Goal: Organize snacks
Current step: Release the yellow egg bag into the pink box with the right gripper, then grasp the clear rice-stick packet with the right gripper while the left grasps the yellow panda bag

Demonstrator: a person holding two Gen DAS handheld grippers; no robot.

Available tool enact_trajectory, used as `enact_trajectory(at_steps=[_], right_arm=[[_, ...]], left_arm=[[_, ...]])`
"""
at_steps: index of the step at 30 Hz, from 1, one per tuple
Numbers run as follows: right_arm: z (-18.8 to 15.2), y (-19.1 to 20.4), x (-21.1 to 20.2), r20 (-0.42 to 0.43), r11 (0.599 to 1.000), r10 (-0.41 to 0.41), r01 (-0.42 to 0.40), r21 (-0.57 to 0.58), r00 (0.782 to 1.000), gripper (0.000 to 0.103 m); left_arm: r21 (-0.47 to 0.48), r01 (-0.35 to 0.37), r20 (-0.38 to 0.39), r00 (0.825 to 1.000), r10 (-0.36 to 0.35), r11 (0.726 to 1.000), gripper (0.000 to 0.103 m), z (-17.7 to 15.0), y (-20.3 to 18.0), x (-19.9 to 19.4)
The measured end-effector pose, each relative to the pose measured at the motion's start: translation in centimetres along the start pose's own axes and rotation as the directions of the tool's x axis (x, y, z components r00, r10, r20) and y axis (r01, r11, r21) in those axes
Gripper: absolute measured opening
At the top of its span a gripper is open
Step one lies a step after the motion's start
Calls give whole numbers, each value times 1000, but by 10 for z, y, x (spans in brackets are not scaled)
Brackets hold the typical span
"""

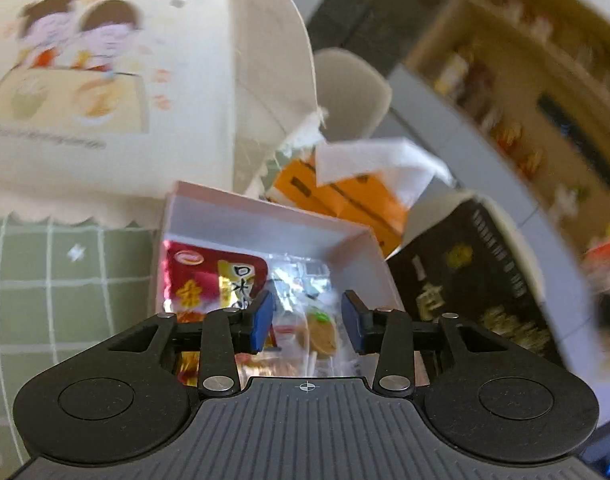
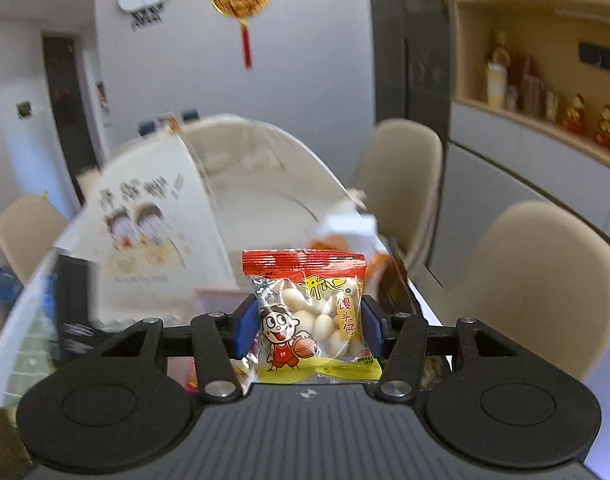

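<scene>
My right gripper is shut on a small bag of round white biscuits with a red top and a cartoon boy, held upright above the table. My left gripper is open and empty, hovering just over a shallow pink box. The box holds a red snack packet and clear-wrapped biscuits, which lie under and between the fingers. The pink box also shows in the right wrist view, behind and below the held bag.
A cream cartoon-printed bag stands left of the box. An orange pack with white paper lies behind it, a black box to its right. A green checked cloth covers the table. Beige chairs stand on the right.
</scene>
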State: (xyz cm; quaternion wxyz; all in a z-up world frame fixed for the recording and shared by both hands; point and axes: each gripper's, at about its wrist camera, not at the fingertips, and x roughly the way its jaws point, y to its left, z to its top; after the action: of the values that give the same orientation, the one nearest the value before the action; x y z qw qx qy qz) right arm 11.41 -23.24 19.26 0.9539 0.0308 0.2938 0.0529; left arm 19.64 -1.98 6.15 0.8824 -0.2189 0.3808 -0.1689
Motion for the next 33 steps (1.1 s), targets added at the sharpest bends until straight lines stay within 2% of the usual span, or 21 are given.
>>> enact_trajectory(at_steps=[1,3,5,6,7,10,13,17,21,24,27,30,32,33], right_arm=[[-2,-1,6,-8,1000,-4,4,4,1000,53],[-2,3,22,-28,999,-6,7,35,1000,53],[5,14,48,-23,997,48,-46,63,999,55],[9,21,62,-17,997,67,-66,39,998,58],[12,30,79,-36,999,49,-49,-5,998,67],[10,49,108,-116,992,-102,92,-90,988,67],[-8,51,99,-144,997,-11,1,-71,990,67],[-40,64,83,-172,990,117,-129,-57,978,67],[-63,102,77,-221,963,227,-252,-92,949,67],[-80,138,76,-277,931,317,-353,-90,907,67],[-97,172,78,-329,908,374,-415,-63,867,67],[-115,206,80,-388,885,409,-462,-50,826,67],[-127,227,83,-424,884,400,-464,-54,812,67],[-132,239,87,-436,888,382,-455,-71,815,66]], left_arm=[[-13,8,15,1000,-8,1000,43,-5,5,-14],[4,-21,39,999,21,1000,43,-17,11,-40],[42,-70,29,997,69,997,43,-31,17,-56],[55,-85,22,996,84,995,43,-37,20,-64],[70,-106,12,994,105,992,43,-46,25,-74],[125,-189,-17,981,192,974,43,-67,45,-105],[109,-300,-21,953,303,948,43,-86,70,-133],[-10,-412,-22,911,412,911,43,-105,100,-159],[-64,-476,-83,878,471,877,43,-115,111,-164],[-53,-468,-76,883,463,882,43,-117,107,-176],[-19,-459,-60,887,458,888,43,-112,111,-186],[-56,-447,-33,895,446,893,43,-96,132,-196],[-119,-456,3,888,460,882,43,-79,155,-202],[-148,-462,24,882,470,874,43,-71,164,-204]])
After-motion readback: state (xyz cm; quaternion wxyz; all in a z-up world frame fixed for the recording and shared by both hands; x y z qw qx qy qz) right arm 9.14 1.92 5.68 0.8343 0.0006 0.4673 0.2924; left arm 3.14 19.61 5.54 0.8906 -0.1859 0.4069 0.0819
